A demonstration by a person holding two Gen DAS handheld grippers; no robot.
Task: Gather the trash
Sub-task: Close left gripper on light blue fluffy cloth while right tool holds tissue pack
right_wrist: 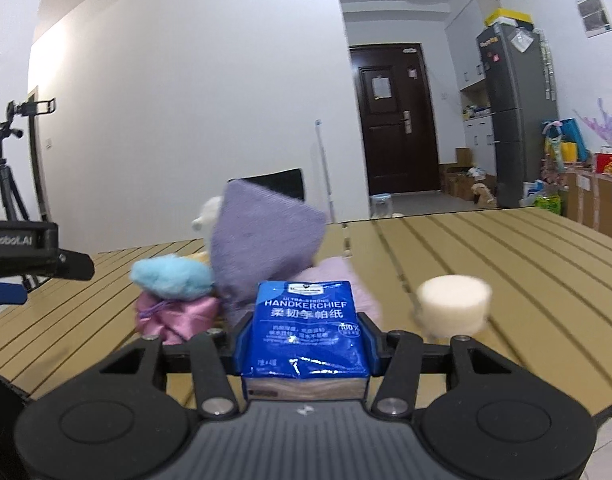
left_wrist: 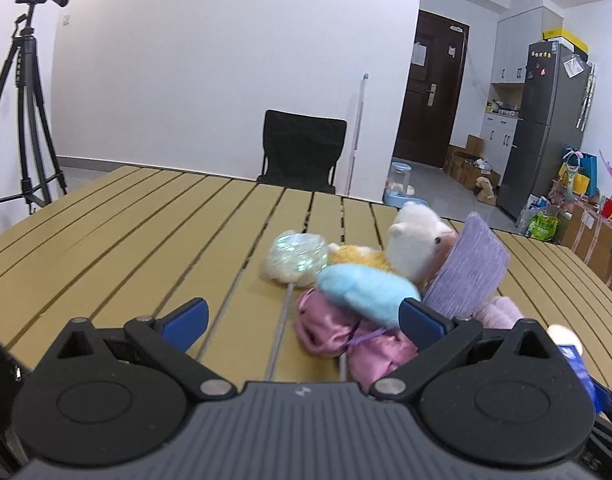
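My right gripper (right_wrist: pixel 306 332) points forward and slightly down over the table, its blue pads clamped on either flank of the blue handkerchief pack (right_wrist: pixel 307 324), which stands upright between them with its printed face toward my camera. The linkage arms fold inward. My left gripper (left_wrist: pixel 304 320) is angled a little more steeply down, its jaws spread wide with nothing pinched; one blue finger sits at seven o'clock of centre, the other at five. In the right wrist view the left gripper's body shows at nine o'clock.
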